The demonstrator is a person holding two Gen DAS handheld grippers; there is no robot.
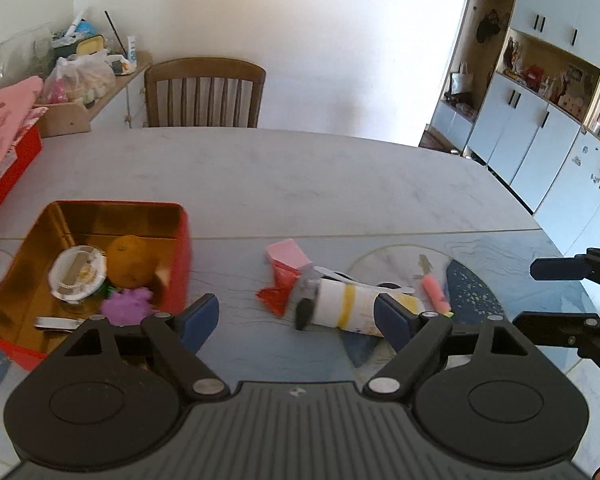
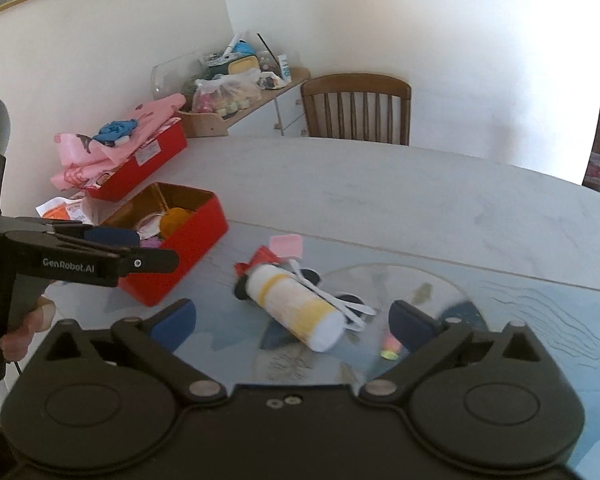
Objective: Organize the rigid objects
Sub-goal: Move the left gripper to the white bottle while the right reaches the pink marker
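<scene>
A white bottle (image 2: 296,308) with yellow bands and a black cap lies on its side on the table. It lies ahead of my right gripper (image 2: 294,318), whose jaws stand open and apart from it. Around the bottle lie a pink note block (image 1: 288,254), a red wrapper (image 1: 278,292), a pink highlighter (image 1: 434,290) and a white-framed item (image 2: 340,304). My left gripper (image 1: 296,316) is open too, just short of the bottle, and its right finger hides the bottle's base. An open red tin (image 1: 182,264) at the left holds a round white lid, an orange thing and a purple toy.
A second red box (image 2: 140,160) piled with pink cloth stands at the table's far left. A wooden chair (image 2: 356,108) stands at the far edge, beside a cluttered shelf (image 2: 236,80). White cabinets (image 1: 540,120) line the right wall. A hand (image 2: 24,328) holds the left gripper.
</scene>
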